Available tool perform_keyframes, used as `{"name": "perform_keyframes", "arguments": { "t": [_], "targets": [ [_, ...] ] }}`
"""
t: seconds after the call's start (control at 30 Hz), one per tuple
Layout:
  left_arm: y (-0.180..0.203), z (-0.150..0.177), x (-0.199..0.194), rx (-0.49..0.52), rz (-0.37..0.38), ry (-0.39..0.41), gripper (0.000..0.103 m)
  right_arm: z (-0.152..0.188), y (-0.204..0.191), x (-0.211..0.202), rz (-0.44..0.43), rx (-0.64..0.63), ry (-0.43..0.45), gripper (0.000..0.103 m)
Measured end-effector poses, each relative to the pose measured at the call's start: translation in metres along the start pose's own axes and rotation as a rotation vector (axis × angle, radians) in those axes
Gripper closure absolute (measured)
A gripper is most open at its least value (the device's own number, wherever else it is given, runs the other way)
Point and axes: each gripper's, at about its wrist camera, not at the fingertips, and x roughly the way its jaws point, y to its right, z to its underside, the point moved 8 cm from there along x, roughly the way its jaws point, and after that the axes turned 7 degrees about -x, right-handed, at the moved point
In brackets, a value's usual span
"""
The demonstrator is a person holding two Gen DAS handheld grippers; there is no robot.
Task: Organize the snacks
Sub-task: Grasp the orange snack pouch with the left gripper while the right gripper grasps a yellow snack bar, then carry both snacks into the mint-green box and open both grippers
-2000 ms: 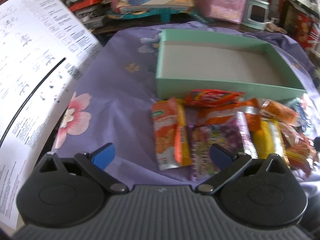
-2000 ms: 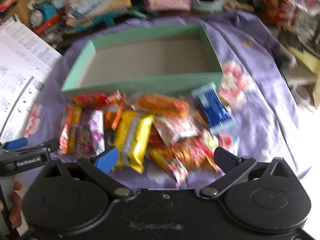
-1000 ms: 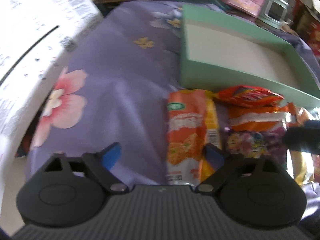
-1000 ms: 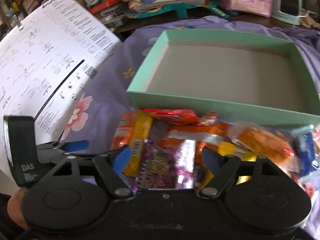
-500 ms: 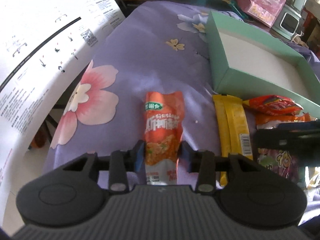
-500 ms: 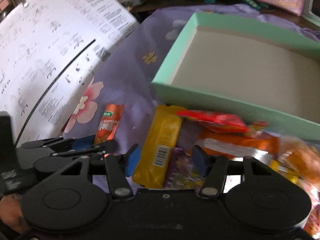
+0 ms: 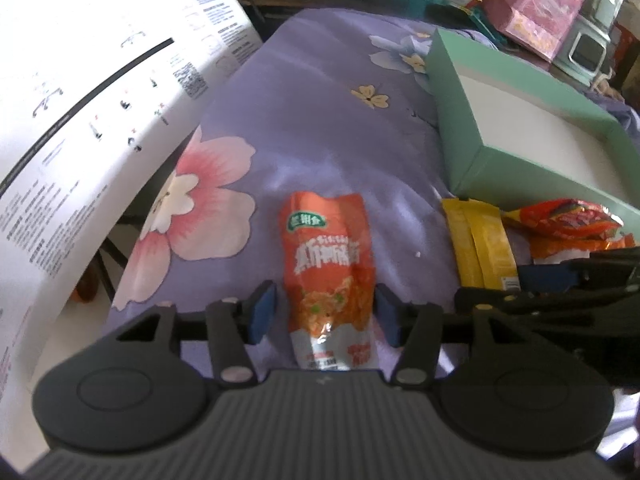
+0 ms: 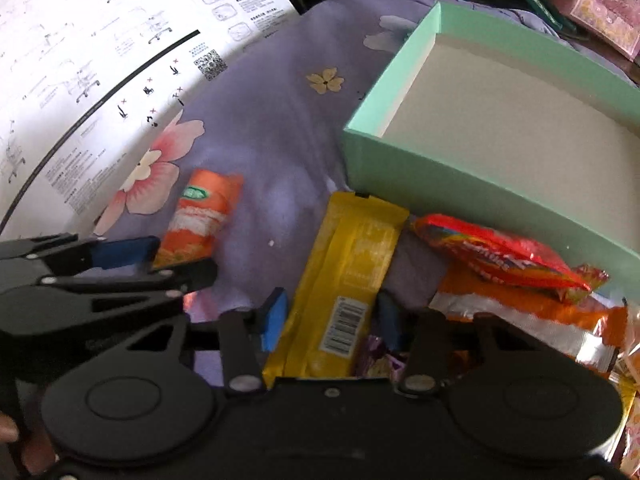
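Looking down along my left gripper (image 7: pixel 323 316), I see its jaws opening, a gap showing on each side of the orange snack pouch (image 7: pixel 329 268) that lies flat between them on the purple flowered cloth (image 7: pixel 320 120), so the pads are not pressing it. The pouch sits apart from the other snacks, on the cloth to their left, with a pink flower print just beside it. Through the right wrist view, my right gripper (image 8: pixel 331 322) has its jaws closing around the lower end of the yellow bar (image 8: pixel 348 280); the blue pads (image 8: pixel 274 320) stand right at its edges, though I cannot tell whether they press it. The bar lies lengthwise, its far end near the corner of the mint green box (image 8: pixel 420 176), whose pale floor shows bare. To the right of the bar a red packet (image 8: pixel 500 254) rests on an orange and silver wrapper (image 8: pixel 528 320) against the box's near wall, and a purple packet (image 8: pixel 380 360) peeks out beneath the right jaw. A large white printed sheet (image 8: pixel 100 60) curves along the left side of the cloth.
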Motion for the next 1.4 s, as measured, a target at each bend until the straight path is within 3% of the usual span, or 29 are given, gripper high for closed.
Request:
{"name": "perform_keyframes", "arguments": {
  "t": [0.1, 0.33, 0.6, 0.73, 1.07, 1.2, 1.4],
  "targets": [
    [0.004, 0.000, -0.002, 0.017, -0.009, 0.015, 0.072, 0.003, 0.008, -0.007, -0.035, 0.059, -0.007, 0.066],
    [0.001, 0.003, -0.014, -0.023, 0.005, 0.003, 0.074, 0.002, 0.013, -0.028, -0.125, 0.125, 0.022, 0.066],
    [0.016, -0.011, -0.050, 0.005, 0.020, 0.075, 0.074, -0.005, 0.015, -0.069, -0.217, 0.156, 0.105, 0.066],
    [0.031, -0.022, -0.068, 0.018, 0.064, 0.094, 0.074, -0.009, 0.026, -0.090, -0.232, 0.180, 0.160, 0.066],
    [0.114, -0.094, -0.065, 0.187, 0.143, 0.177, 0.074, -0.048, 0.120, -0.104, -0.085, 0.287, 0.255, 0.066],
    [0.154, -0.132, -0.036, 0.241, 0.143, 0.180, 0.074, -0.070, 0.162, -0.092, -0.045, 0.324, 0.247, 0.066],
    [0.193, -0.164, 0.030, 0.297, 0.115, 0.110, 0.074, -0.087, 0.198, -0.051, 0.008, 0.344, 0.212, 0.066]
  ]
}}
